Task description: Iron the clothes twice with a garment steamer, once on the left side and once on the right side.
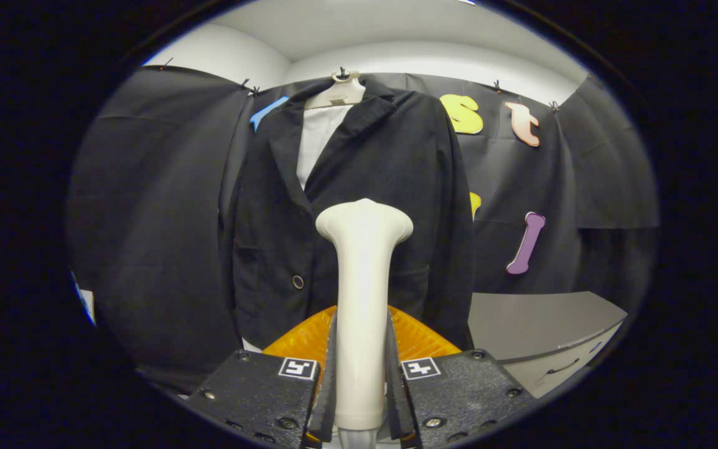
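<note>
The gripper (362, 374) is clenched on the steamer (364, 274), with both fingers pressing on its handle; the steamer stands up between the fingers, and its wide head points at the jacket (359, 162); the jacket hangs on a hanger (341, 90) in front of the booth wall, with a white shirt (316, 140) showing at the neck; an orange thing (309, 340) sits low, just ahead of the fingers; a grey tabletop (533, 324) lies off to the right; the head looks near the cloth, but I cannot tell if it touches; if the gripper pushes too hard, the jacket may swing or slip off the hanger; if the hold is loose, the steamer may tip.
</note>
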Available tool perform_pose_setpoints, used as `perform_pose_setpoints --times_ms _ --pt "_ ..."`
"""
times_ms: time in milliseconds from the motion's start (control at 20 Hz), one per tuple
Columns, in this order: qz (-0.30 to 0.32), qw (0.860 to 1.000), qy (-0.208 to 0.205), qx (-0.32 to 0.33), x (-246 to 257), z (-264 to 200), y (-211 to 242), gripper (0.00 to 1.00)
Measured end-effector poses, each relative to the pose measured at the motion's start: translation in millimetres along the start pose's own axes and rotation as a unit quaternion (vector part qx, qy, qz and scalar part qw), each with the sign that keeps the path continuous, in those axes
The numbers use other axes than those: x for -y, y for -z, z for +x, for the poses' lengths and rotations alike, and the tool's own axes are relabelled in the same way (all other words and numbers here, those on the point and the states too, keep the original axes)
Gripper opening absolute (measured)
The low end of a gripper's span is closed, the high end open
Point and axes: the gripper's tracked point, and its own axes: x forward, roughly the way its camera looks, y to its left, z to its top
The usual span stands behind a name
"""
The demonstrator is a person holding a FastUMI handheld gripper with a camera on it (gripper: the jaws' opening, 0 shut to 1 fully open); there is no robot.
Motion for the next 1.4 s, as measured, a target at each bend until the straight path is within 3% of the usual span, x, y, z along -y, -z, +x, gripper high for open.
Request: perform_pose_setpoints --times_ms 800,1400 --pt "-0.004 0.995 0.001 -0.102 -6 -22 92 0.36" --pt "0.007 0.976 0.013 -0.218 -14 -42 189 0.36"
